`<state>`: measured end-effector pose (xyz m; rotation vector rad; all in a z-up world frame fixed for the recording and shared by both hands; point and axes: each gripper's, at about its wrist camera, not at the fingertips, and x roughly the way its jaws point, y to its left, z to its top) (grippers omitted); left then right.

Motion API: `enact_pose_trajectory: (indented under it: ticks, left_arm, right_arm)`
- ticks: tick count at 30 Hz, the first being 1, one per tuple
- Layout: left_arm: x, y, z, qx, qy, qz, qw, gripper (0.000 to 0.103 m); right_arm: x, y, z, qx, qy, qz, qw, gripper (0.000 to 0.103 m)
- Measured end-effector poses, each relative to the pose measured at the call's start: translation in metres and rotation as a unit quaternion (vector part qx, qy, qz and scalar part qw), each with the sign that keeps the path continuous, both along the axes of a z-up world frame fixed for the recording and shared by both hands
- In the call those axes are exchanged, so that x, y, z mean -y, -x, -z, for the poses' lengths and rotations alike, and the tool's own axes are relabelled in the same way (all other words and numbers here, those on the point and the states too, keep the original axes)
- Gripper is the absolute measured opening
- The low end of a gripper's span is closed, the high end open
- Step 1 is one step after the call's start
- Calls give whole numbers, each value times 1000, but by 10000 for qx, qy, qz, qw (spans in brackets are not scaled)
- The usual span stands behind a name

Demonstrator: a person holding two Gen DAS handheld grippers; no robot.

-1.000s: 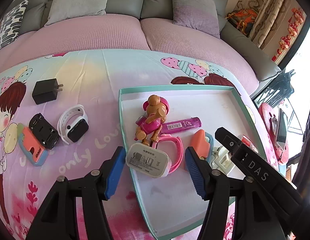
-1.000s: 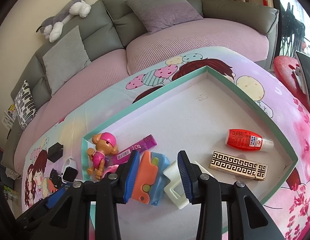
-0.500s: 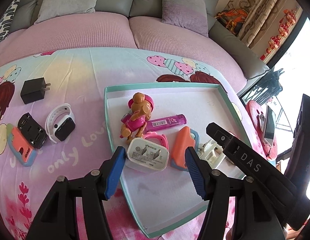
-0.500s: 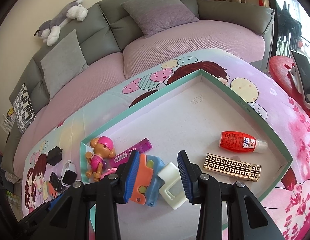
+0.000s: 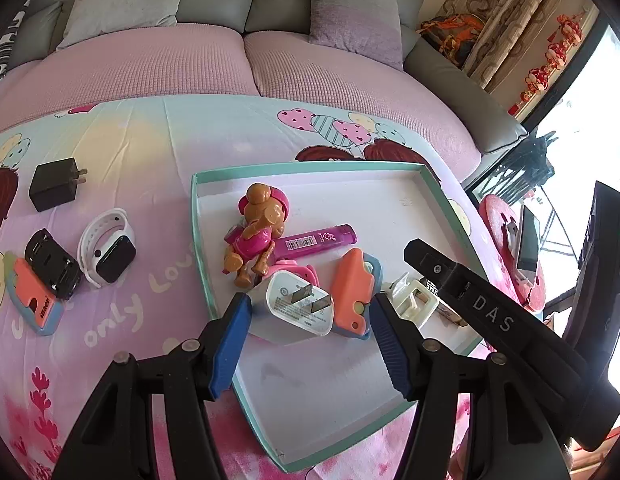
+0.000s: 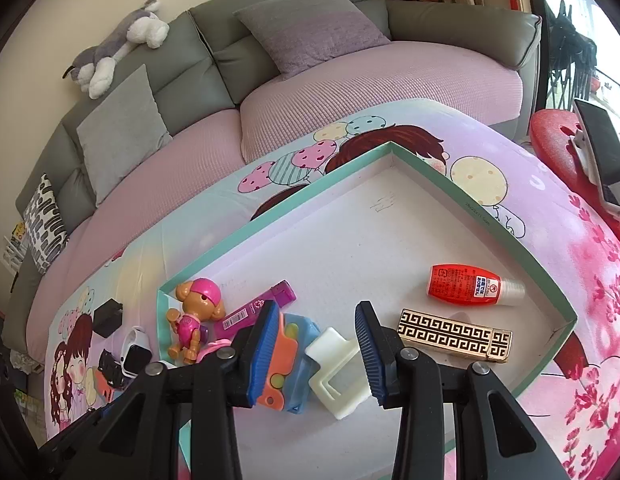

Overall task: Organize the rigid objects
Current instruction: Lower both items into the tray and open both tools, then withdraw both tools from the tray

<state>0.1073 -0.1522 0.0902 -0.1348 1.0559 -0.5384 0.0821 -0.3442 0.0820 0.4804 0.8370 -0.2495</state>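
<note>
Your left gripper [image 5: 306,340] hangs over the near part of the teal-rimmed tray [image 5: 196,216], its blue pads apart, with the white plug adapter [image 5: 300,308] lying between them, untouched on either side. Just beyond sit the toy pup [image 5: 258,232], the purple lighter [image 5: 318,240] and an orange-and-blue cutter [image 5: 352,292]. Left of the tray, on the cartoon cloth [image 5: 142,152], you have a black charger [image 5: 54,190], a white smartwatch [image 5: 108,248] and a second orange cutter [image 5: 34,300].

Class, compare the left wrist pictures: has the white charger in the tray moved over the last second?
Yes. The white charger has shifted right, away from the tray's left rim, and now reaches the orange cutter, prongs up.
</note>
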Motion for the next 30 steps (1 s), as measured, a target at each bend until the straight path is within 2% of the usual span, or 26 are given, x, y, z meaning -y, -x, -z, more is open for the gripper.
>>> enact_pose_trajectory:
  ticks: [9, 17, 23, 26, 30]
  left_arm:
    - [9, 6, -4, 50, 98, 309, 9995, 62]
    - [-7, 1, -4, 37, 54, 31, 10000, 63]
    - [-47, -9, -6, 142, -148, -784, 9967, 64]
    - [-75, -15, -1, 113, -308, -1365, 9901, 76]
    - [-105, -20, 6, 53, -459, -1927, 9802, 78]
  right_arm:
    - [2, 5, -8, 87, 62, 53, 9999, 42]
    - [3, 2, -4, 12, 19, 22, 10000, 42]
    - [-6, -4, 5, -134, -13, -171, 9998, 42]
    - [-13, -7, 8, -188, 14, -285, 9994, 42]
    - [-22, -11, 11, -287, 82, -445, 9986, 44]
